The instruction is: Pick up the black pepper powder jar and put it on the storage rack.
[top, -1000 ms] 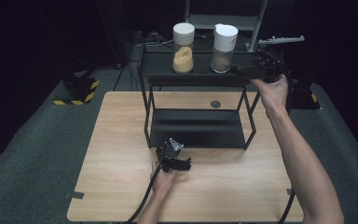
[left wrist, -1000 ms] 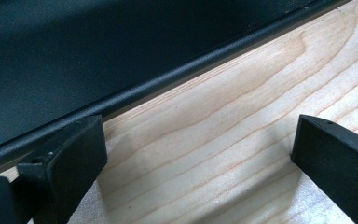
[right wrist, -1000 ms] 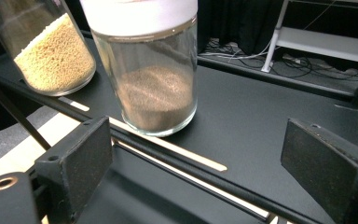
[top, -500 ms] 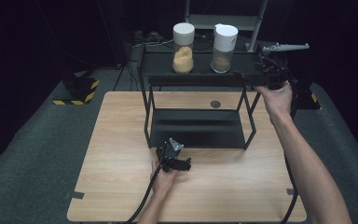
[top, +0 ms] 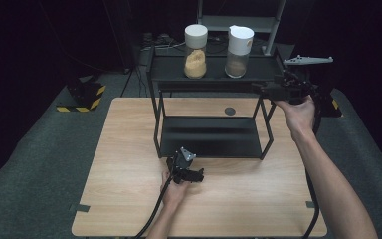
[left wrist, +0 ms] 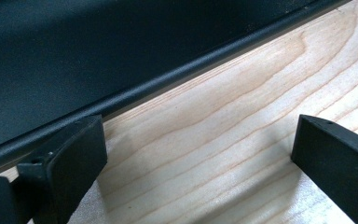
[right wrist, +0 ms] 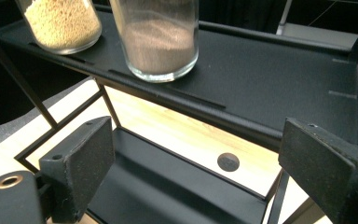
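Right gripper [top: 271,89], jaws wide and empty after closing slightly, nears the brown-powder jar [top: 238,45] upright on the rack's top shelf [top: 214,69]; nothing grasped yet. Left gripper [top: 191,175], jaws wide, rests on the bench [top: 129,149]

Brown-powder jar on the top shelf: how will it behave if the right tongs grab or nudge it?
The brown-powder jar is tall and narrow with a white cap, so a high push would likely tip it. Its wall looks like smooth clear glass: probably slippery and breakable if it drops off the top shelf. It appears under half full, so moderate weight sitting low. The right tongs stand open, clear of it.
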Tool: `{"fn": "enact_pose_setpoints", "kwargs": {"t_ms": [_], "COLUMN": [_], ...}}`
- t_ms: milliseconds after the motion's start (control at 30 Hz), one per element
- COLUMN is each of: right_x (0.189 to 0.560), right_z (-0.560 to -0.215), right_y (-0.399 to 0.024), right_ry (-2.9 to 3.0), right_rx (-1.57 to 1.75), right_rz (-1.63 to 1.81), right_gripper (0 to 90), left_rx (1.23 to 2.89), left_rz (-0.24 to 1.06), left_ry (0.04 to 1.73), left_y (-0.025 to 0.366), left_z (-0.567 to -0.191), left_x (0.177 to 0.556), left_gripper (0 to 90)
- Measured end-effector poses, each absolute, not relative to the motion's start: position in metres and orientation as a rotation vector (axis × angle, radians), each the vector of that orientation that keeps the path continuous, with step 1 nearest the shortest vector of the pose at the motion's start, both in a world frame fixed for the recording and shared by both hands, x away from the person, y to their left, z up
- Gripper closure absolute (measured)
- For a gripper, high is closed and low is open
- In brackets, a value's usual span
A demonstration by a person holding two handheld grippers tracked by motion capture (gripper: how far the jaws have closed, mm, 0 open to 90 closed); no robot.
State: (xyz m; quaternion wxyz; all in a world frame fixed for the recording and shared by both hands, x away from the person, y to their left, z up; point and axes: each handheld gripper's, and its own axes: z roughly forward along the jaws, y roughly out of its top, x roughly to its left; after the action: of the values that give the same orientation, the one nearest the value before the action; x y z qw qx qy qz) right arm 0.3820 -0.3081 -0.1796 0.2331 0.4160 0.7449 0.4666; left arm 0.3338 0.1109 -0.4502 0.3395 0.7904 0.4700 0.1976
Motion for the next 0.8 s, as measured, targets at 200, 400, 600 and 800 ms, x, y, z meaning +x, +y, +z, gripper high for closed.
{"fn": "enact_pose_setpoints", "kwargs": {"t_ms": [200,400,600,800], "right_x": [0.377,0.375,0.374,0.373], "right_z": [-0.189,-0.198,-0.206,-0.216], "right_y": [-0.312,-0.315,-0.318,-0.318], "right_ry": [2.060,2.065,2.080,2.089], "right_rx": [1.138,1.152,1.157,1.169], "right_rz": [1.271,1.273,1.265,1.254], "right_gripper": [9.8,9.8,9.9,9.9], "left_rx": [2.059,2.059,2.058,2.058], "left_rz": [0.515,0.514,0.515,0.515], "left_ry": [1.223,1.221,1.223,1.223], "left_y": [0.111,0.111,0.111,0.111], "left_z": [-0.450,-0.450,-0.450,-0.450], "left_x": [0.334,0.334,0.334,0.334], "left_gripper": [3.1,3.1,3.1,3.1]}}
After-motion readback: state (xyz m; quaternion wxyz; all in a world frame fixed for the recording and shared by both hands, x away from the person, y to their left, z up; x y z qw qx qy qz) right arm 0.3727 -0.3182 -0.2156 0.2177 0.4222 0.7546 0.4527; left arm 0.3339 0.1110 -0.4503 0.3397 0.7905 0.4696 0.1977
